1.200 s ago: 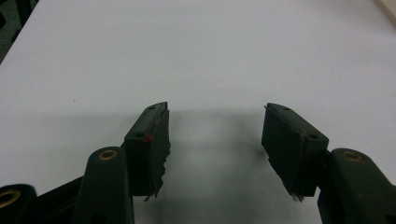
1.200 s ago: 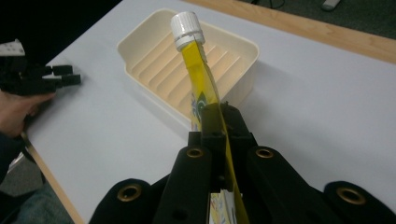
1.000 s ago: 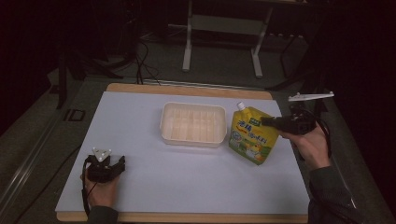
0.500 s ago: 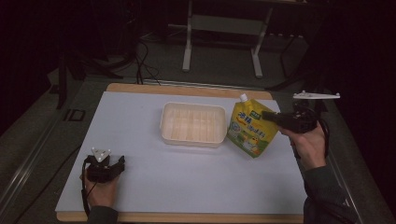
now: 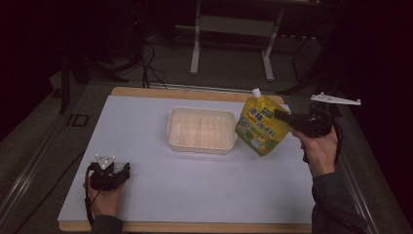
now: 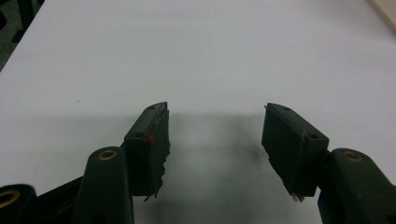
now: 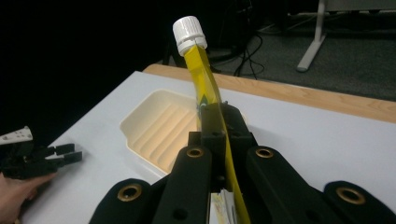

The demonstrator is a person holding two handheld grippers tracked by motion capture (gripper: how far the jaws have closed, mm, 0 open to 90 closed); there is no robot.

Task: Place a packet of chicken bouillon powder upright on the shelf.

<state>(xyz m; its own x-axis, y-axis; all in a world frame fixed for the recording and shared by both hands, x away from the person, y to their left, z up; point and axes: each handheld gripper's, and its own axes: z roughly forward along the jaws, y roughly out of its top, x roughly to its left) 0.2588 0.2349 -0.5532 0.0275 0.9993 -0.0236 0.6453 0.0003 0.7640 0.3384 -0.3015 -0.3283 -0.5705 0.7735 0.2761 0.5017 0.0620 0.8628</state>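
Observation:
A yellow spouted pouch (image 5: 259, 126) with a white cap hangs lifted off the table just right of the cream plastic tray (image 5: 201, 130). My right gripper (image 5: 281, 116) is shut on the pouch's right edge; in the right gripper view the jaws pinch the thin yellow pouch (image 7: 211, 105) below its white cap, with the tray (image 7: 156, 128) beyond. My left gripper (image 5: 122, 171) rests at the table's front left, held by a hand. In the left gripper view it (image 6: 215, 133) stands open over bare white table with nothing between the jaws.
The white table top (image 5: 146, 146) has a wooden rim (image 5: 195, 91) at the back. Behind the table stand a metal frame's legs (image 5: 196, 44) and cables on the dark floor. The other hand's gripper (image 7: 44, 156) appears at the left of the right gripper view.
My right gripper has raised the pouch and carried it slightly left, toward the tray. The left gripper has stayed still.

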